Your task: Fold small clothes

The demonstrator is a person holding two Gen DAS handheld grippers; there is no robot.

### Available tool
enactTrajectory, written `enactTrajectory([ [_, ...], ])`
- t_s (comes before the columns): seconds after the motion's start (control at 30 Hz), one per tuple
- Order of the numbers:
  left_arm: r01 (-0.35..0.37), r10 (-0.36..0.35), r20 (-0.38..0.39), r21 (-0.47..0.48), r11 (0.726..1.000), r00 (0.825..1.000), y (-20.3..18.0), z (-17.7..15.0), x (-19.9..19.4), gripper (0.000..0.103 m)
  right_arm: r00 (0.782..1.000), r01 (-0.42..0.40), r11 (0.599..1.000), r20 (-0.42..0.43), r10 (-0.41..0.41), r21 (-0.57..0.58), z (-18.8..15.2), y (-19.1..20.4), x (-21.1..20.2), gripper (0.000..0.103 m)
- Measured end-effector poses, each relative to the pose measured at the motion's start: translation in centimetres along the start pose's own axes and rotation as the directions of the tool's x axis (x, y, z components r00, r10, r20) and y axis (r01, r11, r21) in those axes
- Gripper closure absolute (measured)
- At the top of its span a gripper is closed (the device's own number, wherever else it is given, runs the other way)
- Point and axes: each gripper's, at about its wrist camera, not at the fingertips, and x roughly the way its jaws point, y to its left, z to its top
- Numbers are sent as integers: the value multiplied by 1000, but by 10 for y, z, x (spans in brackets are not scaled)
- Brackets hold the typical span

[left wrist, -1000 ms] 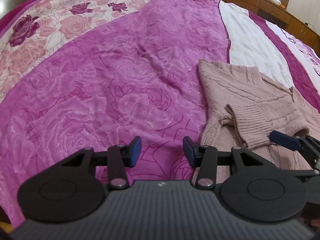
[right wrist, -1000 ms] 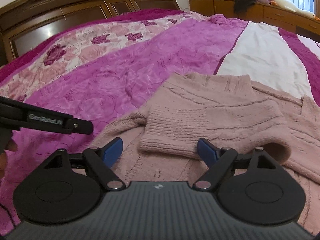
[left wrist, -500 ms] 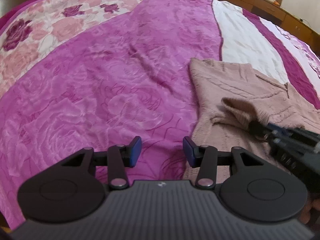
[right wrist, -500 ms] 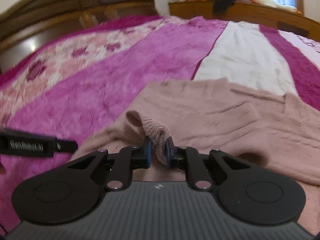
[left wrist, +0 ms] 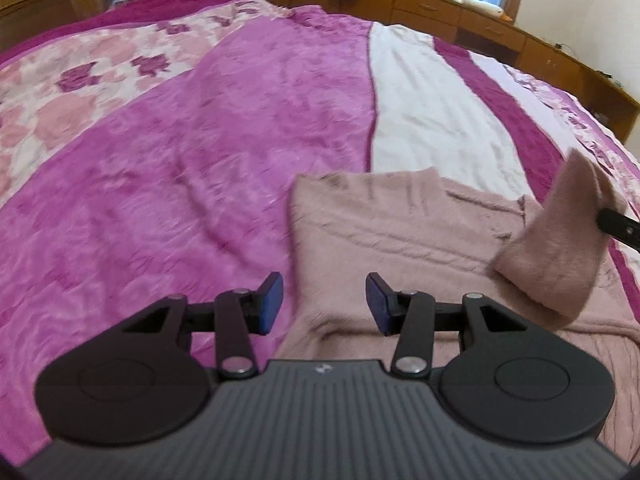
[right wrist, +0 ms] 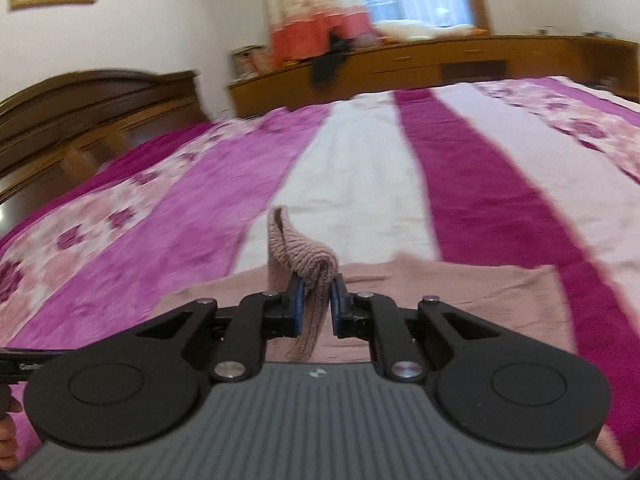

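A dusty-pink knitted sweater (left wrist: 384,224) lies spread on the bed. My left gripper (left wrist: 324,304) is open and empty, low over the sweater's left edge. My right gripper (right wrist: 314,306) is shut on the sweater's ribbed sleeve cuff (right wrist: 300,256) and holds it raised above the sweater body (right wrist: 460,292). In the left wrist view the lifted sleeve (left wrist: 560,240) hangs at the far right from the right gripper's finger (left wrist: 618,226).
The bed has a magenta, white and floral striped bedspread (left wrist: 180,160). A dark wooden headboard (right wrist: 80,112) stands at the left. Low wooden cabinets (right wrist: 480,56) with clothes on top run along the far side under a window.
My right gripper closed on the sleeve cuff and lifted it up and to the right, unfolding the sleeve off the sweater. My left gripper shifted right over the sweater's edge, still open.
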Motion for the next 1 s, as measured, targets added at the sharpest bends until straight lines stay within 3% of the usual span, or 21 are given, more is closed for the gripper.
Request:
enactTrajectory([
  [0.3,-27,28,-34,52,998,999,-20,-4,35,56,982,190,969,-38,-187,157,-22,-106,-3,89],
  [0.5,-86,91,-44,108,990,995,-26,-11,44,56,976,192,952,-149,-160,237,-55,-136,9,88],
  [0.57,-91,97,-49,112,990,994,-26,-12,45,56,977,192,951,-142,-161,241,-61,-137,8,87],
  [0.63,-94,100,-54,112,989,994,-25,-12,46,56,976,194,952,-140,-165,236,-62,-133,8,78],
  [0.7,-96,103,-57,113,989,993,-25,-13,46,56,975,206,949,-134,-178,240,-61,-128,4,57],
  [0.77,-96,103,-59,110,989,993,-25,-13,45,56,974,220,947,-110,-199,236,-57,-121,-4,45],
  [0.87,-91,97,-52,107,990,994,-26,-13,41,56,975,223,952,-61,-215,208,-52,-109,-17,41],
  [1.0,-78,82,-32,105,991,996,-30,-13,34,56,987,160,971,-11,-160,180,-43,-100,-22,41],
])
